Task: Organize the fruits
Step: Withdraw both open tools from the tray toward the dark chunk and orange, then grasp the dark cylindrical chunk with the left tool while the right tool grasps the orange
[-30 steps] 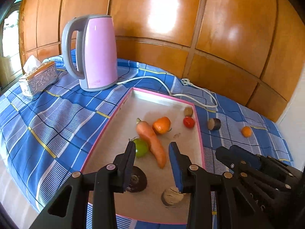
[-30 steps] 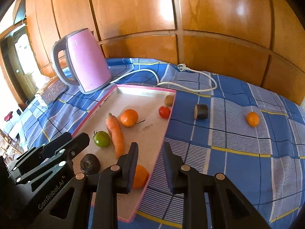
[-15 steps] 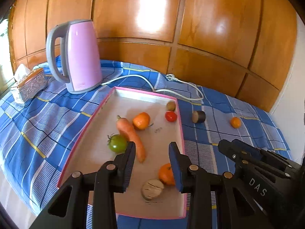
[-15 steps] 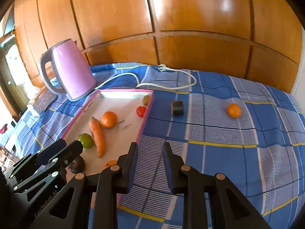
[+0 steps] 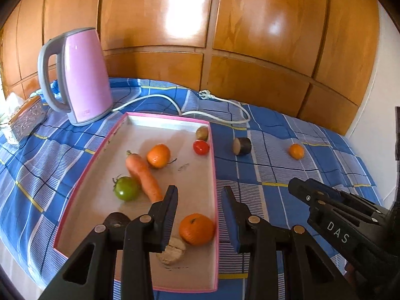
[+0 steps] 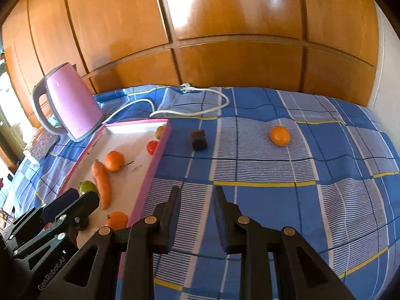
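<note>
A pink-rimmed tray [image 5: 214, 175] [image 6: 160, 150] lies on the blue checked cloth. It holds a carrot [image 5: 143, 177], a green tomato [image 5: 126, 188], two oranges [image 5: 158, 155] [image 5: 197, 228], a red tomato [image 5: 200, 147], a kiwi [image 5: 202, 132], a walnut [image 5: 172, 252] and a dark fruit [image 5: 116, 220]. On the cloth to the tray's right lie a dark cut piece [image 5: 242, 146] [image 6: 198, 138] and a small orange [image 5: 296, 151] [image 6: 280, 135]. My left gripper [image 5: 200, 207] is open and empty above the tray's near right part. My right gripper [image 6: 196, 205] is open and empty over the cloth.
A pink kettle [image 5: 80, 75] [image 6: 67, 105] stands behind the tray at the left, its white cord [image 5: 212, 105] trailing across the cloth behind the tray. A silver tissue box [image 5: 23, 117] sits at the far left. Wooden panelling closes the back.
Both grippers have swung to the right and drawn back. The right gripper has left the tray's edge and is now over the cloth. An orange now lies by the tray's near right rim.
</note>
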The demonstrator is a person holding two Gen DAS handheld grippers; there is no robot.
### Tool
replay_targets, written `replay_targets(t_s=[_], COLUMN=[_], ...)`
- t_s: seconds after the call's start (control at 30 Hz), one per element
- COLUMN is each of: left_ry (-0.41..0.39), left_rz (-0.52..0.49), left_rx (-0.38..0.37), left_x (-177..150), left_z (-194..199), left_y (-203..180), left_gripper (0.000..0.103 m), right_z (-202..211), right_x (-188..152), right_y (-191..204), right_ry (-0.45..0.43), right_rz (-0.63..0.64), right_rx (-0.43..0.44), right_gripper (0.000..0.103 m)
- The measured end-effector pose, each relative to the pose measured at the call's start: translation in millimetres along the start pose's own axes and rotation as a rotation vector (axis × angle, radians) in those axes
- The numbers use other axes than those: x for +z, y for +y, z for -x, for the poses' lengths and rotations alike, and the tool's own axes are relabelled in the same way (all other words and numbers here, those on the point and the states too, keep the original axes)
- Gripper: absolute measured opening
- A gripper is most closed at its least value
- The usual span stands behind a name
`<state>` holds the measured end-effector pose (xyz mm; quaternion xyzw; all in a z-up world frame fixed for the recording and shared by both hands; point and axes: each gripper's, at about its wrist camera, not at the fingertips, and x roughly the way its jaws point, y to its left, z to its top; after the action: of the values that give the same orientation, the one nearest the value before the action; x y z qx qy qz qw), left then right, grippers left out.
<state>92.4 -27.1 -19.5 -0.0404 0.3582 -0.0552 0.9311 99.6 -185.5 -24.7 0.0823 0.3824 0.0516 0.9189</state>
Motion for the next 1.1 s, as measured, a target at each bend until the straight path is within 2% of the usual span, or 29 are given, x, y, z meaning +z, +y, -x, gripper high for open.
replay_targets(t_s=[1.1], left_ry=[0.105], left_rz=[-0.099], left_rx=[-0.063], left_x=[12], left_z=[-65], left_y=[-65], left_gripper=[0.037], right_z=[-27], right_x=[4], right_y=[-110], right_ry=[0.044], right_rz=[-0.195], right_rx=[-0.130], right_gripper=[0.026])
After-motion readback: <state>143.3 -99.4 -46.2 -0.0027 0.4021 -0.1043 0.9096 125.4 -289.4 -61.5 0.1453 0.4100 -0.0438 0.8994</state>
